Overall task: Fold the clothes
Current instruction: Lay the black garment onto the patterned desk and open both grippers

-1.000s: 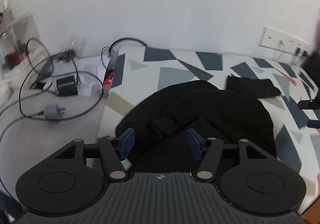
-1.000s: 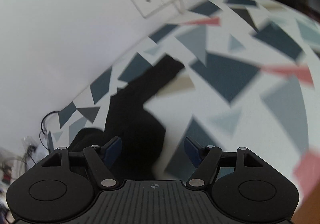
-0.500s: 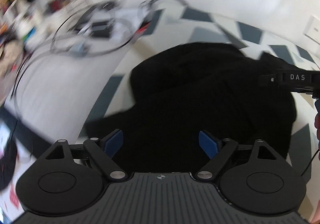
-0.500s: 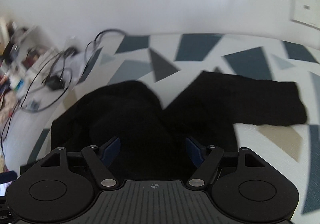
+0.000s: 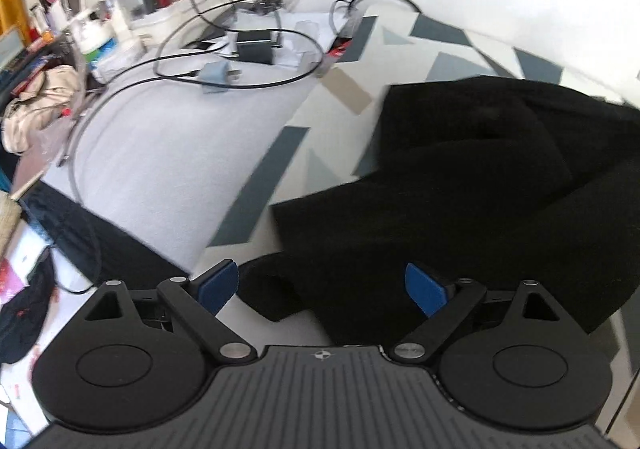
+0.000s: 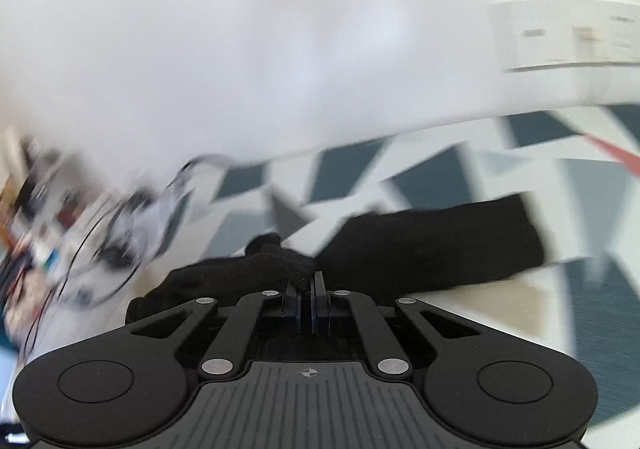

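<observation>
Garment: black garment (image 5: 472, 185) bunched on bed (image 5: 256, 185).
Change: right hand-held gripper (image 6: 306, 287) went from wide to pinching its fabric; fold starting.
Left hand-held gripper (image 5: 320, 289): wide, empty.

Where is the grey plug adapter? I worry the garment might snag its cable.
In the left wrist view, upper left, the grey plug adapter lies on the pale grey cover among black cables, apart from the black garment.
</observation>
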`<state>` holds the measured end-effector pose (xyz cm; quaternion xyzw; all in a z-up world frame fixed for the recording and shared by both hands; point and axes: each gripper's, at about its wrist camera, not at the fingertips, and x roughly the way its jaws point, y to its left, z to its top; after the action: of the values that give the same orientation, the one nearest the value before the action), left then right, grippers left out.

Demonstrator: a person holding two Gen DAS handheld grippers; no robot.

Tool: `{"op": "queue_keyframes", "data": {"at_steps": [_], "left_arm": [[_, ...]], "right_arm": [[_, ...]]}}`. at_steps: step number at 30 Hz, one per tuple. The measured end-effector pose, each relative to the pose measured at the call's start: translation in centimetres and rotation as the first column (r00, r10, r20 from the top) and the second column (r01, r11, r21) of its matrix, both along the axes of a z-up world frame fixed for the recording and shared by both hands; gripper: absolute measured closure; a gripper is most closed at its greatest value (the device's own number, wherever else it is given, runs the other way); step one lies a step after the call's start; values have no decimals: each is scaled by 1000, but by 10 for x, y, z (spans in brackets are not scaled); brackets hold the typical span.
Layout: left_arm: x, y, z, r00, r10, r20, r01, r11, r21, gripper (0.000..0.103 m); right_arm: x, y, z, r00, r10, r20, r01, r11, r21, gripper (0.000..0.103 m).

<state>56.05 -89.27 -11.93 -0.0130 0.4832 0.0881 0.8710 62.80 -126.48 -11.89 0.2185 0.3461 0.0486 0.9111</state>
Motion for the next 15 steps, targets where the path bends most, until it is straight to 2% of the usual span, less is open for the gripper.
{"op": "queue_keyframes", "data": {"at_steps": [2, 4, 5, 7, 8, 10, 12, 15], "left_arm": [[7, -6, -1, 998, -55, 2, 55, 998, -27, 9], [13, -14, -4, 994, -108, 4, 108, 993, -36, 7], [15, -19, -5, 991, -135, 5, 135, 990, -41, 6], [19, -27, -10, 982, -190, 7, 190, 980, -58, 6], [21, -31, -12, 976, -217, 7, 217, 974, -68, 6], [24, -40, -18, 962, -274, 7, 273, 957, -98, 5], [28, -48, -24, 945, -326, 1, 323, 938, -128, 5], [33, -55, -30, 932, -362, -8, 357, 921, -154, 5]], "right_arm": [[-12, -25, 0, 995, -100, 0, 100, 995, -17, 100], [-26, -54, -6, 972, -234, -26, 233, 972, -35, 100], [-35, -68, -10, 951, -305, -49, 303, 952, -48, 98], [-51, -92, -17, 895, -432, -106, 426, 901, -79, 87], [-62, -99, -18, 881, -459, -117, 453, 888, -77, 82], [-83, -111, -19, 851, -507, -136, 502, 862, -76, 80], [-98, -108, -15, 846, -520, -119, 511, 854, -95, 70], [-116, -97, -12, 853, -514, -93, 503, 856, -121, 67]]}}
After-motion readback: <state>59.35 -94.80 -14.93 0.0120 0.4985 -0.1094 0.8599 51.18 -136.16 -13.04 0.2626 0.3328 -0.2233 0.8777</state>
